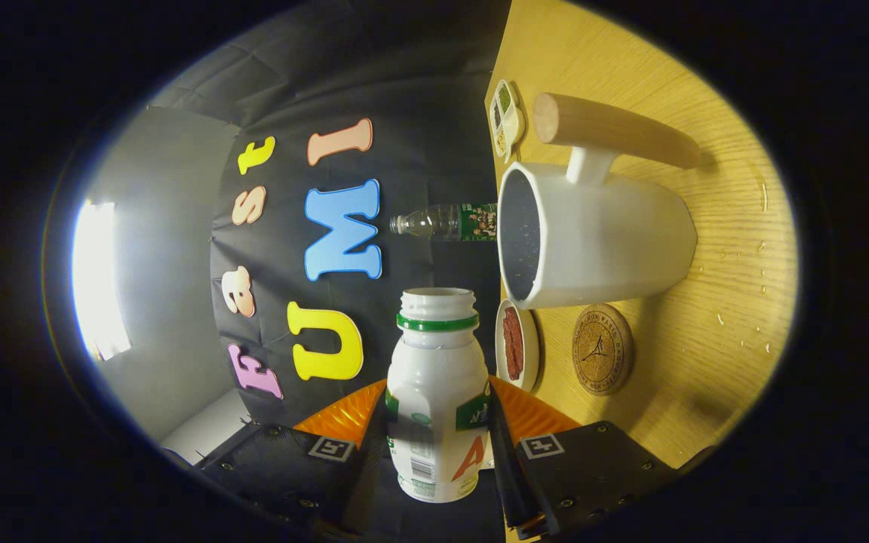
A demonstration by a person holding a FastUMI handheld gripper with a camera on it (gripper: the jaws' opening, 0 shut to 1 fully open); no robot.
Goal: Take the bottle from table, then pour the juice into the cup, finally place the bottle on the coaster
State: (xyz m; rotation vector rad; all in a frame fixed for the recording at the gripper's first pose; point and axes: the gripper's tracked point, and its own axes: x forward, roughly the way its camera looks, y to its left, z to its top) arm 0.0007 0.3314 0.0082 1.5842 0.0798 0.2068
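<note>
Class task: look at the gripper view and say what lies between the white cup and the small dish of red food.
Nothing. In the gripper view the cup and dish sit almost rim to rim, while the gripper holds the bottle.

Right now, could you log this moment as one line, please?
gripper shut on bottle | capless, tilted toward cup | nothing pouring yet | coaster bare

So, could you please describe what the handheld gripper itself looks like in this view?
The gripper has two bulky black housings, one on each side, held together with small screws. Each housing carries a square black-and-white marker tag near its front edge. Ahead of the tags, each side has a ribbed orange wedge-shaped piece that leads toward the fingers. No cables, hand or sleeve can be seen.
</note>
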